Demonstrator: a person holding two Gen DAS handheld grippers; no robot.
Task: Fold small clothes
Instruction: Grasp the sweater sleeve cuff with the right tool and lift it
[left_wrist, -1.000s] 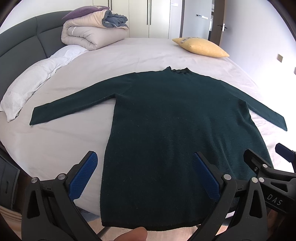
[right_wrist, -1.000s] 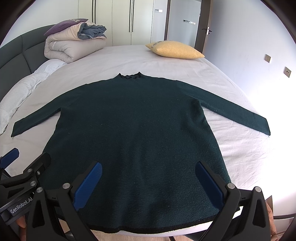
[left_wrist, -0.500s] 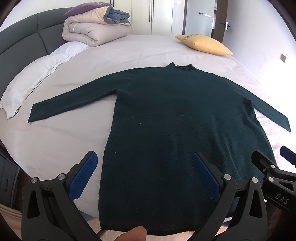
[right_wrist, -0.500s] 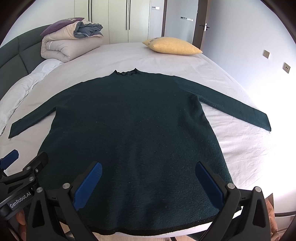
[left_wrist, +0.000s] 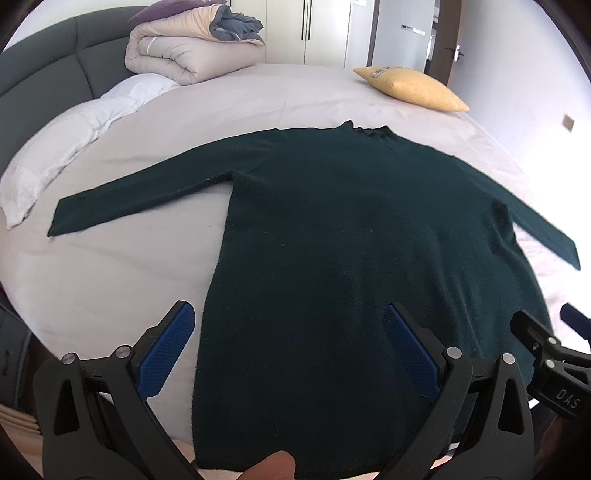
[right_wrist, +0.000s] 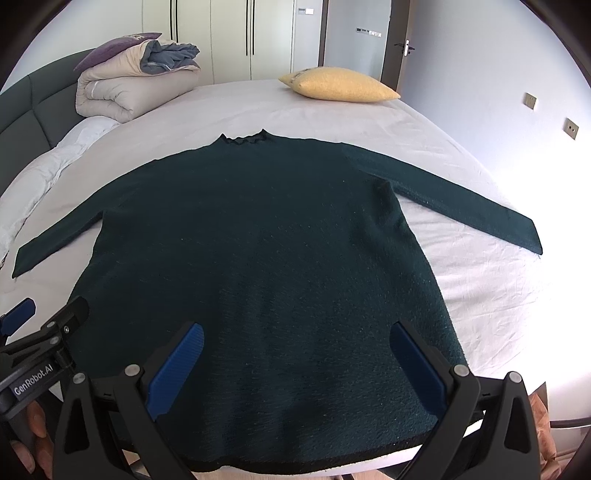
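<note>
A dark green long-sleeved sweater (left_wrist: 351, 240) lies flat on the bed, collar away from me, both sleeves spread out to the sides. It also shows in the right wrist view (right_wrist: 258, 258). My left gripper (left_wrist: 288, 347) is open and empty above the sweater's lower left part near the hem. My right gripper (right_wrist: 295, 362) is open and empty above the lower right part near the hem. Each gripper shows at the edge of the other's view.
The bed (left_wrist: 129, 266) has a light sheet. A folded duvet pile (left_wrist: 192, 48) and a white pillow (left_wrist: 55, 155) lie at the far left by the dark headboard. A yellow cushion (left_wrist: 413, 88) lies at the far side. Wardrobes and a door stand behind.
Both grippers have moved slightly forward over the sweater and the views have tilted down a little. The sweater has not moved. Both grippers stay open.
</note>
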